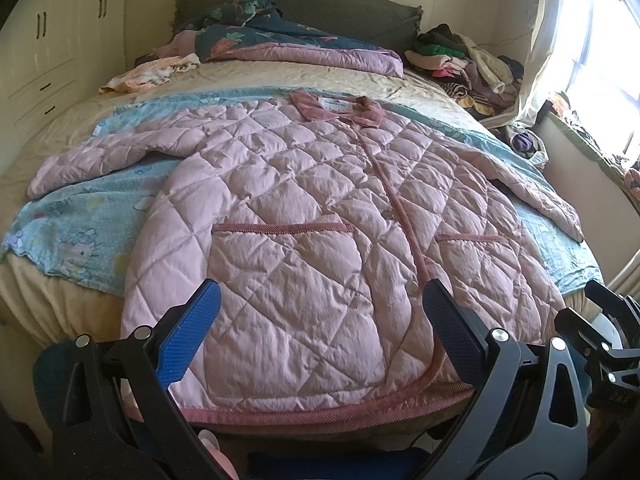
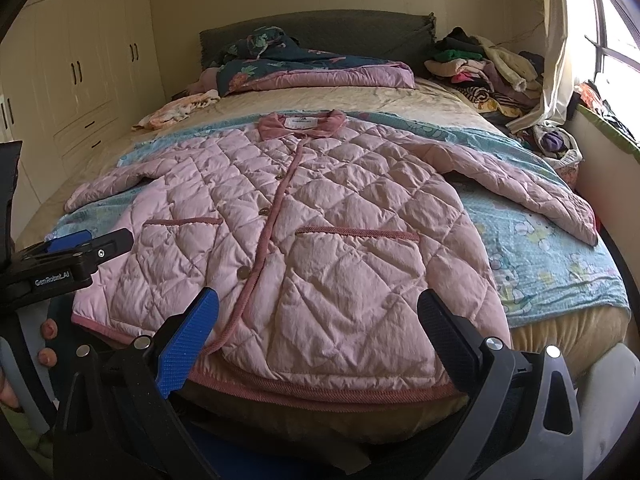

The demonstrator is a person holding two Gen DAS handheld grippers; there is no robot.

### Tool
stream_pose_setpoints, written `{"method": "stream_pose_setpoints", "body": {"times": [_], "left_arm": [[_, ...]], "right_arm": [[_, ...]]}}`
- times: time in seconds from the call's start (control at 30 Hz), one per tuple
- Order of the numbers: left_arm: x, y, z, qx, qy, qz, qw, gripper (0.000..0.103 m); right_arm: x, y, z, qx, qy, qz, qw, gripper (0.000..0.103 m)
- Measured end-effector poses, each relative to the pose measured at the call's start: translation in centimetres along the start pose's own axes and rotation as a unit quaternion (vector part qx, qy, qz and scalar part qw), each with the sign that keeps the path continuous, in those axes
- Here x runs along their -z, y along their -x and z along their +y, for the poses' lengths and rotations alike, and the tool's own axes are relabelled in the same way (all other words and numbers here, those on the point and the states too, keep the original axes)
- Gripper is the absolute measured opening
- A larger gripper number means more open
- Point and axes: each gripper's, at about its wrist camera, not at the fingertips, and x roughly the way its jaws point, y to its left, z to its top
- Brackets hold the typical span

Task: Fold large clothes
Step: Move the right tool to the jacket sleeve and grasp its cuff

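**Pink Coat Spread Flat on the Bed**

The pink coat (image 1: 304, 216) lies front up on a blue sheet (image 1: 80, 232) on the bed (image 1: 280, 76). The left tongs (image 1: 320, 336) and right tongs (image 2: 316, 336) hang over its near hem, both wide open, holding nothing.

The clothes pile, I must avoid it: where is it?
The clothes pile sits at the bed's far right corner, by the curtain, beyond the pink jacket.

Clothes pile (image 2: 488, 66) crowds far-right bed (image 2: 320, 100) corner; bedding (image 2: 304, 68) blocks headboard.
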Motion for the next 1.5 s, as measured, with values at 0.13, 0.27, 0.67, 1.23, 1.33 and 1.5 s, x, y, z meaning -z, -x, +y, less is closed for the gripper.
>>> {"method": "stream_pose_setpoints", "body": {"times": [0.13,0.27,0.67,1.23,1.33,1.5], "left_arm": [[-0.9,-0.6,0.5,0.003,0.002,0.003,1.0000,0.095],[-2.4,-1.7,1.5,-0.002,0.007,0.004,1.0000,0.095],[-7.1,-4.0,2.7,-0.003,0.019,0.000,0.9998,0.095],[-12.9,-8.9,-1.0,0.025,-0.006,0.007,0.9997,0.095],[-13.8,-10.0,-1.8,0.035,-0.005,0.013,0.9993,0.095],[-14.9,-12.3,-2.8,0.036,-0.003,0.026,0.9990,0.095]], "right_arm": [[-1.3,-0.9,0.2,-0.003,0.011,0.001,1.000,0.099],[-3.0,-1.6,0.2,-0.006,0.014,-0.003,1.000,0.099],[-8.5,-4.5,-1.1,-0.007,-0.004,-0.021,1.000,0.099],[-12.6,-8.8,-6.0,0.038,-0.044,-0.015,0.998,0.099],[-12.9,-9.3,-7.1,0.049,-0.054,-0.014,0.997,0.099],[-13.5,-10.5,-9.8,0.078,-0.079,-0.009,0.994,0.099]]}}
